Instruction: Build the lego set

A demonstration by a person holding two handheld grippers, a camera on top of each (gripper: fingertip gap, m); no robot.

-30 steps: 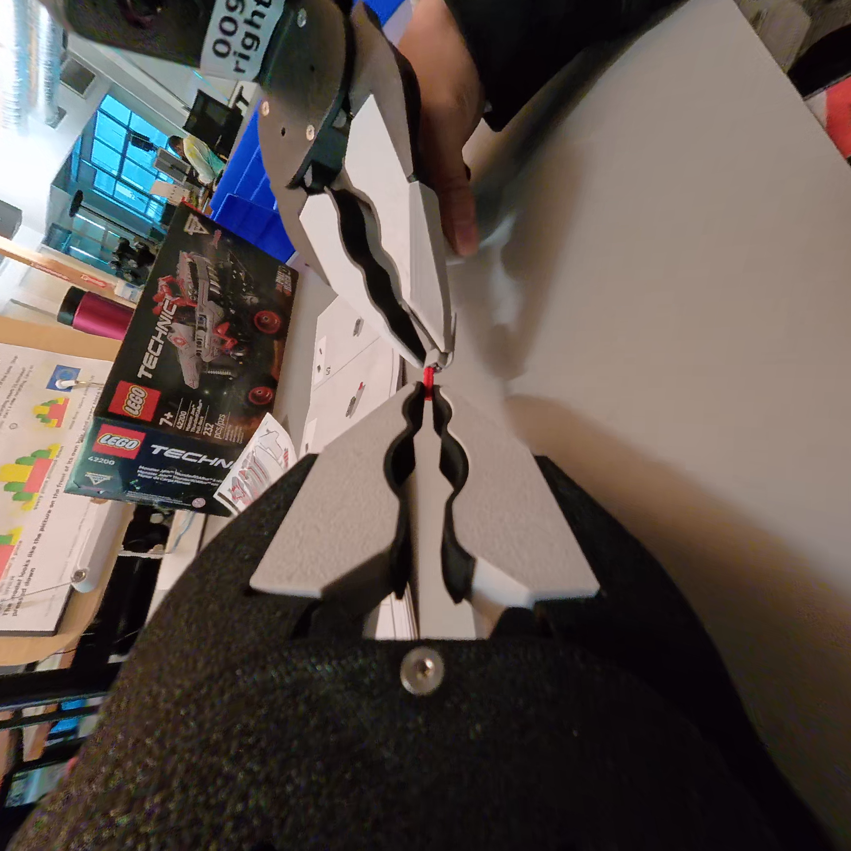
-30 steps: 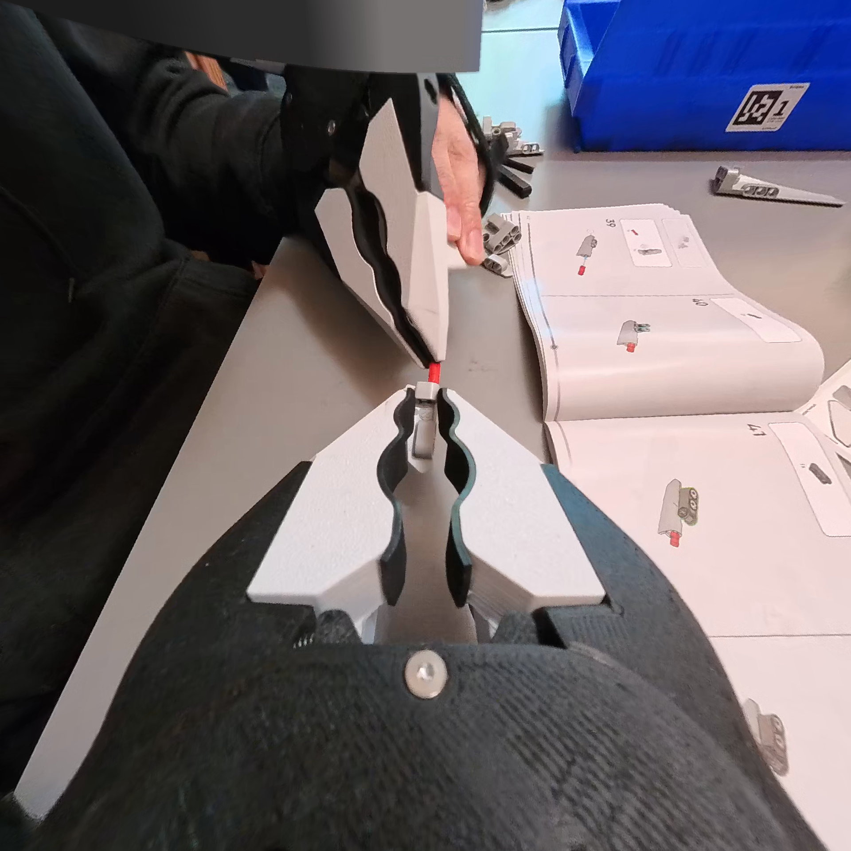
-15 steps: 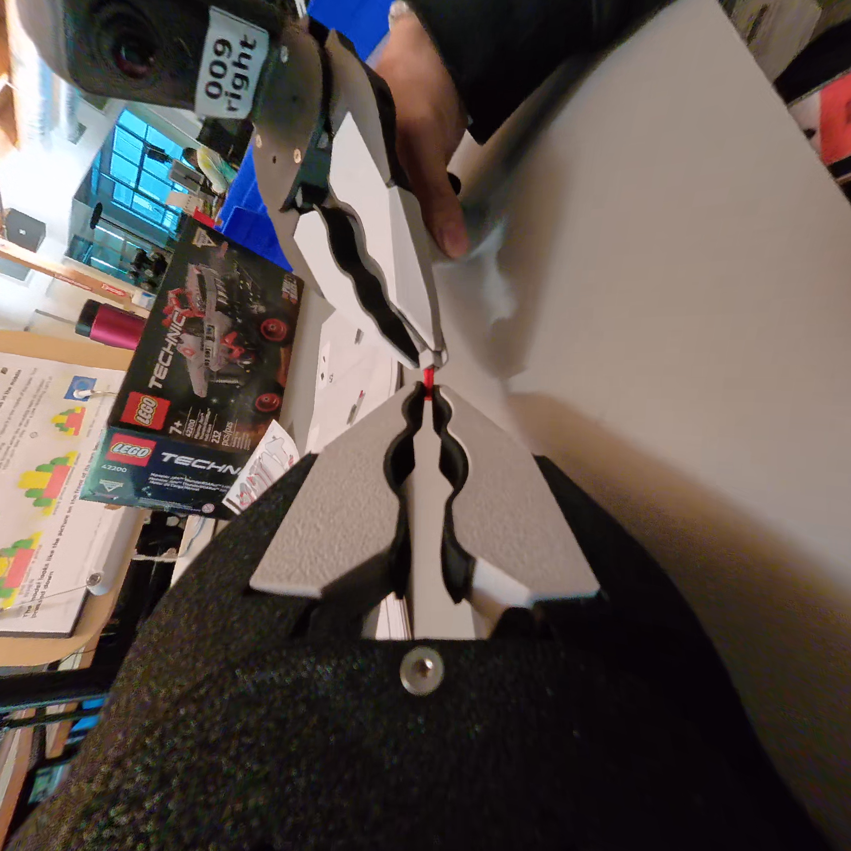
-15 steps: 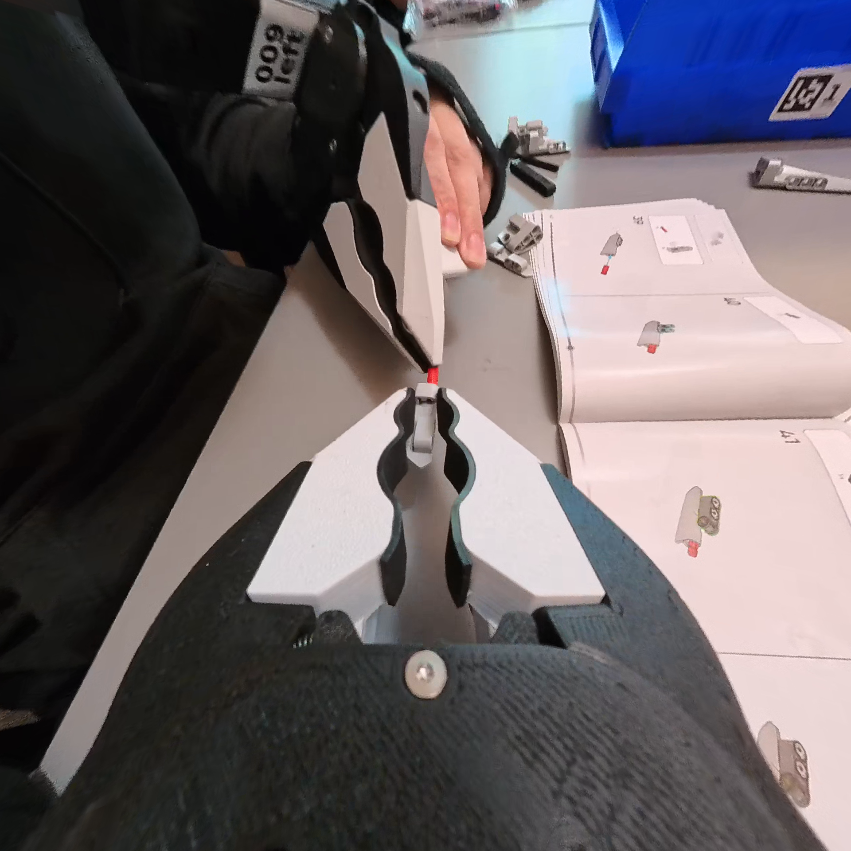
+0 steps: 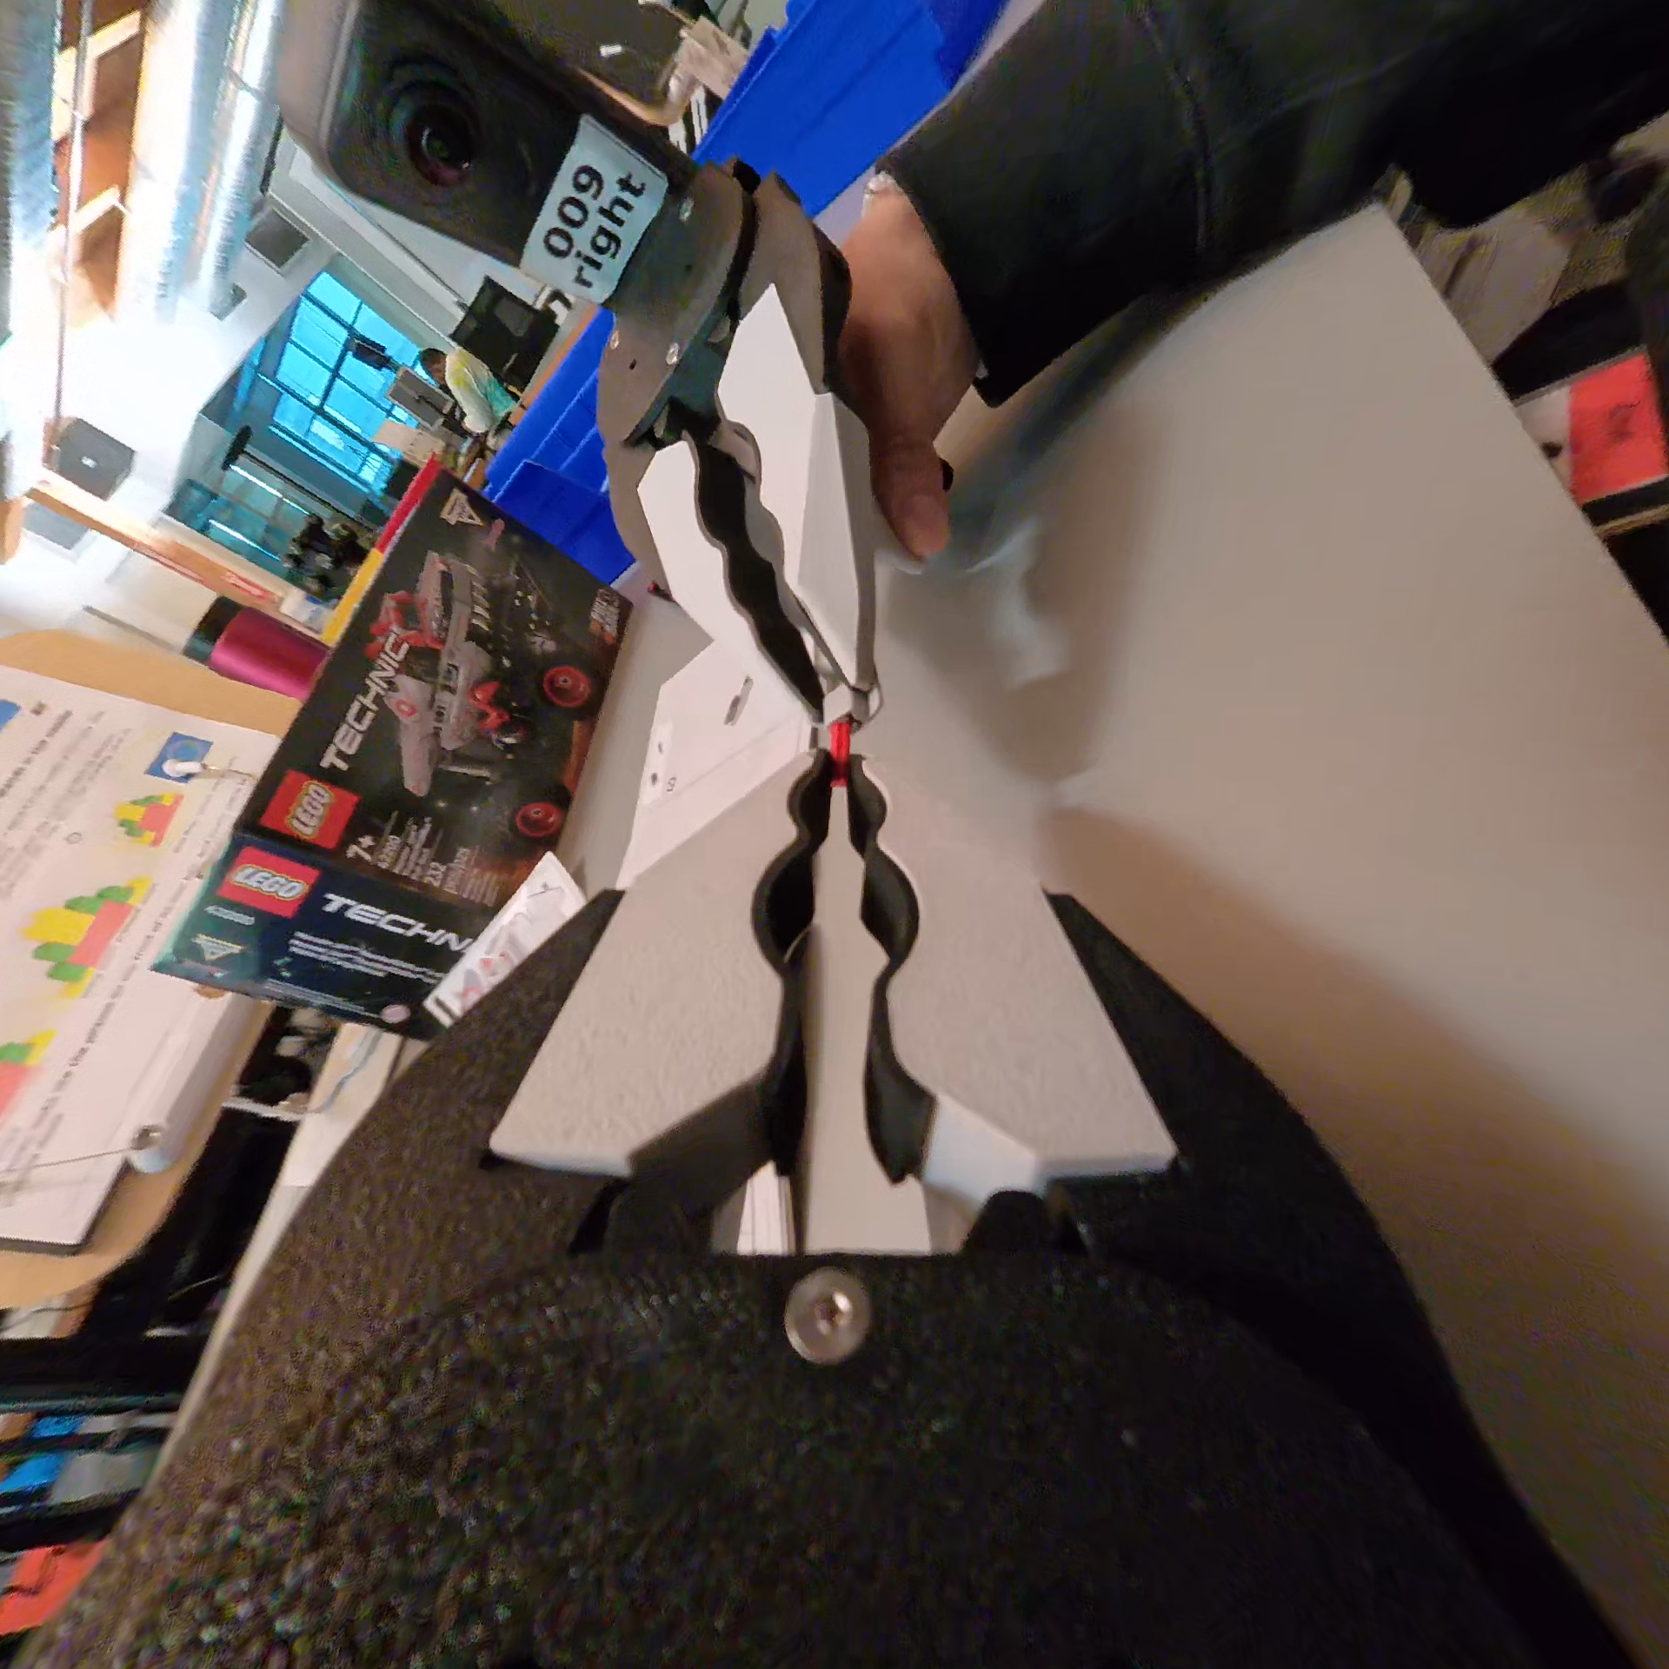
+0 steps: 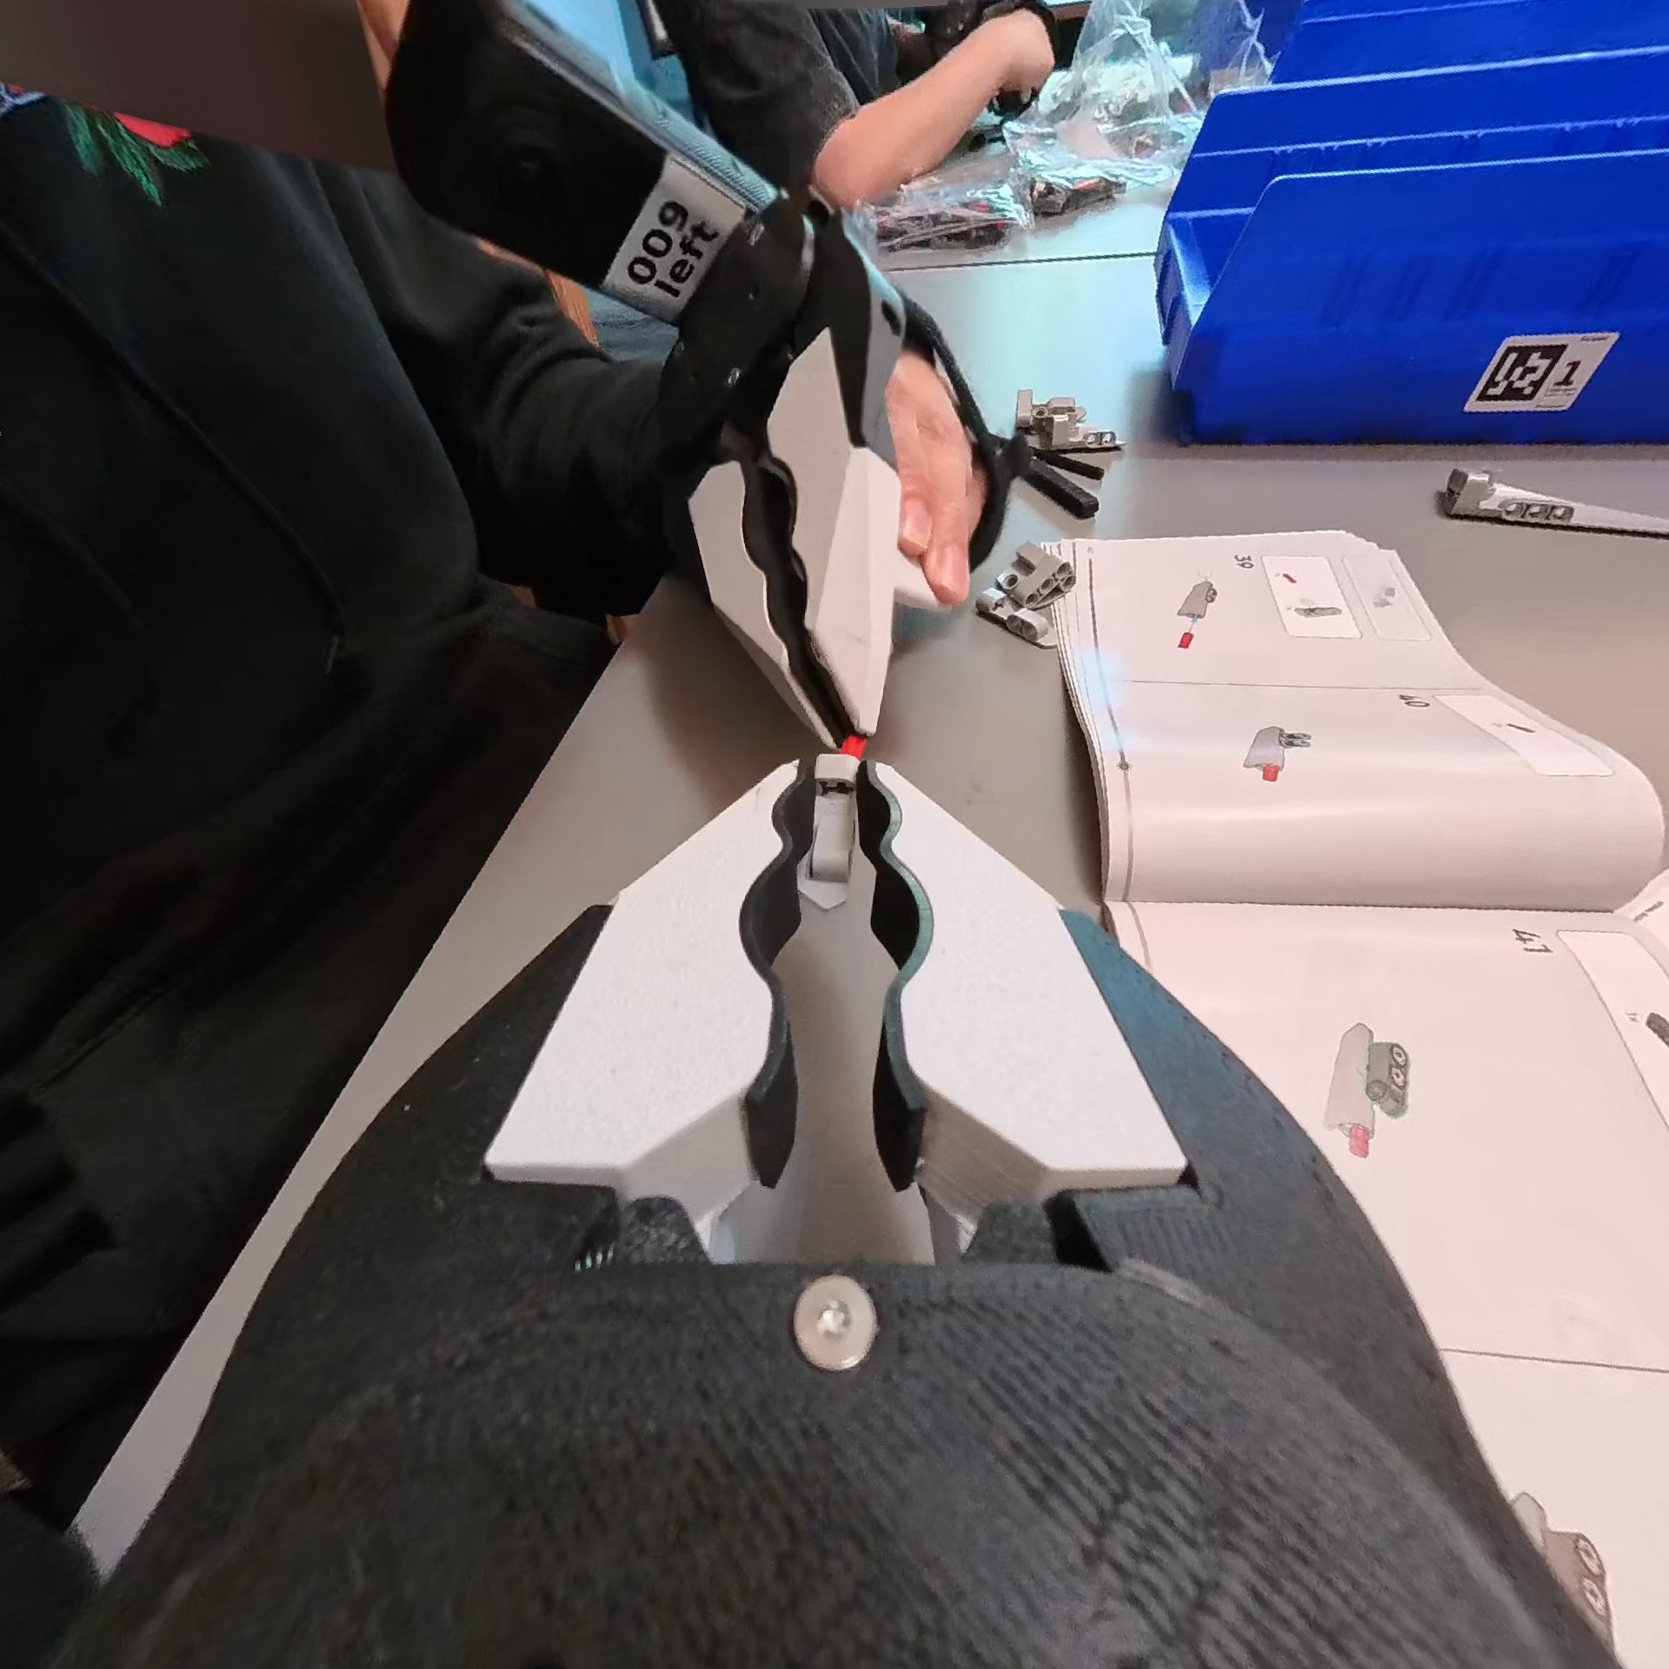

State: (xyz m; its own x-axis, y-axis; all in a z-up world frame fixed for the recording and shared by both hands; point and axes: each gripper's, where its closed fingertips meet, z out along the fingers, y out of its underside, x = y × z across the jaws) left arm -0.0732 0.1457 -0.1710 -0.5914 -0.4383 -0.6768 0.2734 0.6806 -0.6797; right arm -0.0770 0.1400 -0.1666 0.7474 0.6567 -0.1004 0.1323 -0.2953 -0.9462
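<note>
My left gripper [image 5: 838, 769] is shut on a small red pin [image 5: 840, 751]; only the pin's tip shows past the fingertips. My right gripper [image 6: 833, 769] is shut on a light grey Lego piece [image 6: 831, 817] that lies lengthwise between its pads. The two grippers meet tip to tip above the grey table [image 5: 1264, 722]. The red pin [image 6: 853, 746] touches the front end of the grey piece. In the left wrist view the right gripper [image 5: 847, 703] comes down from above; in the right wrist view the left gripper [image 6: 847, 722] does the same.
An open instruction booklet [image 6: 1355, 768] lies to the right. Loose grey parts [image 6: 1025, 587], a black axle [image 6: 1070, 492] and a grey wedge piece [image 6: 1535, 510] lie behind it, before blue bins [image 6: 1400, 271]. The Lego box [image 5: 433, 777] stands at the far side. Another person's arm [image 6: 903, 117] is at the back. Both grippers' tips are close together, under 4 cm apart. Left tips and right tips are each some 25 cm from the black axle [image 6: 1070, 492].
Both grippers have tilted and shifted together, so more of the room and the other gripper's camera shows. The tips stay joined, the red pin still against the grey piece.
</note>
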